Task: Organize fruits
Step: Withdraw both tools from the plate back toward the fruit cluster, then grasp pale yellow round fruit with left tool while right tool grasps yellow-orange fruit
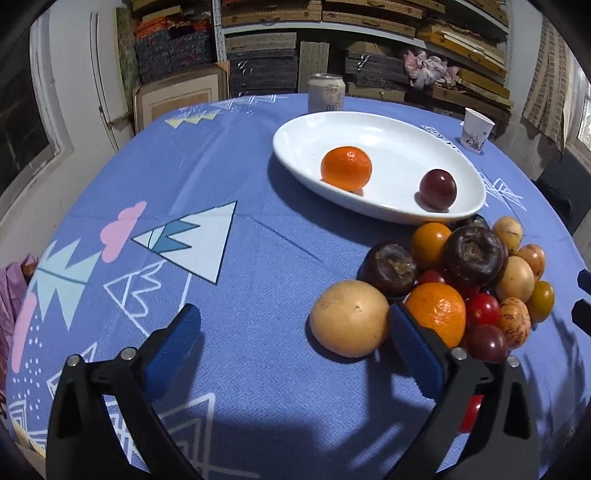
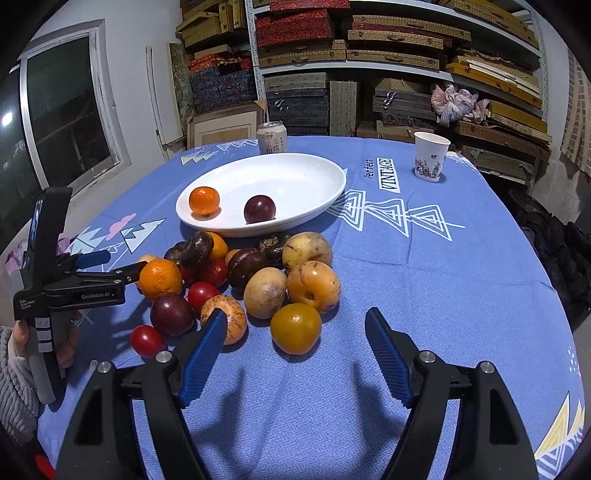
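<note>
Left gripper [image 1: 295, 325] and right gripper [image 2: 295, 332] both gape wide, gripping nothing, beside a fruit pile [image 2: 258, 280] near a white dish [image 2: 295, 173].

- The place looks like a storeroom or back room, used here as a makeshift spot for eating.
- Metal shelves [image 2: 388, 70] fill the back wall, stacked tight with flat woven and fabric-covered boxes [image 2: 303, 26], lying one upon another.
- More boxes [image 1: 173, 48] and a framed board [image 2: 225, 127] lean on the floor beside the shelves.
- A crumpled cloth [image 2: 456, 101] sits stuffed on one shelf.
- The walls are plain and scuffed, with a dark window [image 2: 70, 110] at the left.
- The surface [image 2: 443, 258] carries a blue printed cloth, with a drink can [image 2: 272, 137], a paper cup [image 2: 430, 157], a white dish [image 2: 295, 177] and loose fruit [image 2: 266, 280].
</note>
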`<state>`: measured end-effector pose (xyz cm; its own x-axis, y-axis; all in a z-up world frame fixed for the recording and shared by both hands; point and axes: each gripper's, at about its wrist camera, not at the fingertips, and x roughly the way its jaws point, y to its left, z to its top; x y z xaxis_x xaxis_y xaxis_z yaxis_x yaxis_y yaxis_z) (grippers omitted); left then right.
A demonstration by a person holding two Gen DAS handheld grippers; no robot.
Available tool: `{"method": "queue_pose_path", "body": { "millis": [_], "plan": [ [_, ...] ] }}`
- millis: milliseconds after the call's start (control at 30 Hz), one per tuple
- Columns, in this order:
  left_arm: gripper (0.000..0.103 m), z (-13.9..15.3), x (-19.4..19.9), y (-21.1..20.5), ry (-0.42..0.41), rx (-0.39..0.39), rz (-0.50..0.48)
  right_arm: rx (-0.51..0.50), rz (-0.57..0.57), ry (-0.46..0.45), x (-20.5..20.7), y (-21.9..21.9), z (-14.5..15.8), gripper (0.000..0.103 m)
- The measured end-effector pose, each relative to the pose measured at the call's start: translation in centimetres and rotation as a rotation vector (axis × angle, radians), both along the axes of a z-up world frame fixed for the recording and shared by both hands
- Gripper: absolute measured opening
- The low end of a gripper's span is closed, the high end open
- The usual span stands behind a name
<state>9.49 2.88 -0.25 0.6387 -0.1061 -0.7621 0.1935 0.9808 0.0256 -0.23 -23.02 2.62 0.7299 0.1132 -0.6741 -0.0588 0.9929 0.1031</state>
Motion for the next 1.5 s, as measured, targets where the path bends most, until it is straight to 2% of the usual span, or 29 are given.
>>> {"method": "queue_pose_path", "body": {
  "millis": [33, 133, 200, 300, 400, 433, 533, 633, 767, 900, 967, 1200, 1267, 1367, 1400, 1500],
  "plan": [
    [0.099, 0.1, -0.2, 0.0, -0.009, 0.012, -0.002, 0.002, -0.001, 0.001, 0.0, -0.1, 0.0, 0.079],
    [0.099, 0.2, -1.5, 0.0, -0.089, 0.142, 0.003, 0.010, -0.009, 0.002, 0.1, -0.3, 0.1, 0.079],
    [0.099, 0.2, -1.8, 0.4, -0.083, 0.144, 0.008, 0.024, -0.009, 0.005, 0.1, -0.6, 0.2, 0.079],
    [0.099, 0.5, -2.0, -0.4, -0.075, 0.078, -0.049, 0.025, -0.002, 0.015, 0.2, -0.5, -0.1, 0.079],
    [0.098, 0.6, -1.7, -2.2, -0.141, 0.173, -0.059, 0.014, 0.003, 0.013, 0.2, -0.2, -0.1, 0.079],
    [0.098, 0.5, -1.3, -2.2, -0.136, 0.170, -0.057, 0.015, 0.003, 0.013, 0.2, -0.2, -0.1, 0.079],
    [0.097, 0.3, -0.4, -0.8, -0.076, 0.081, -0.038, 0.023, -0.002, 0.014, 0.2, -0.3, -0.1, 0.079],
    [0.084, 0.1, -0.4, -0.7, -0.060, 0.069, -0.057, 0.031, -0.001, 0.019, 0.3, -0.3, -0.2, 0.079],
    [0.072, 0.2, -1.1, -1.9, -0.109, 0.122, -0.089, 0.027, 0.004, 0.026, 0.4, -0.3, -0.3, 0.079],
    [0.065, 0.1, -0.7, -1.3, -0.072, 0.047, -0.096, 0.014, 0.005, 0.042, 0.6, -0.1, -0.7, 0.079],
    [0.065, -0.1, -0.3, -1.0, -0.044, -0.001, -0.108, 0.005, 0.001, 0.048, 0.7, 0.0, -0.9, 0.079],
    [0.067, -0.7, 0.9, 0.0, 0.002, -0.058, -0.072, 0.001, -0.001, 0.062, 0.8, -0.1, -1.2, 0.079],
    [0.066, -0.7, 0.9, -0.2, -0.001, -0.030, -0.067, -0.003, -0.001, 0.067, 0.8, 0.0, -1.3, 0.079],
    [0.045, -0.3, -0.1, -1.4, -0.053, 0.068, -0.080, -0.012, -0.006, 0.077, 1.0, 0.0, -1.5, 0.079],
    [0.045, -0.3, -0.3, -1.4, -0.058, 0.085, -0.073, -0.016, -0.008, 0.082, 1.1, 0.0, -1.6, 0.079],
    [0.045, -0.2, -0.2, -1.0, -0.051, 0.062, -0.067, -0.049, -0.011, 0.101, 1.6, 0.5, -2.2, 0.079]
  ]
}}
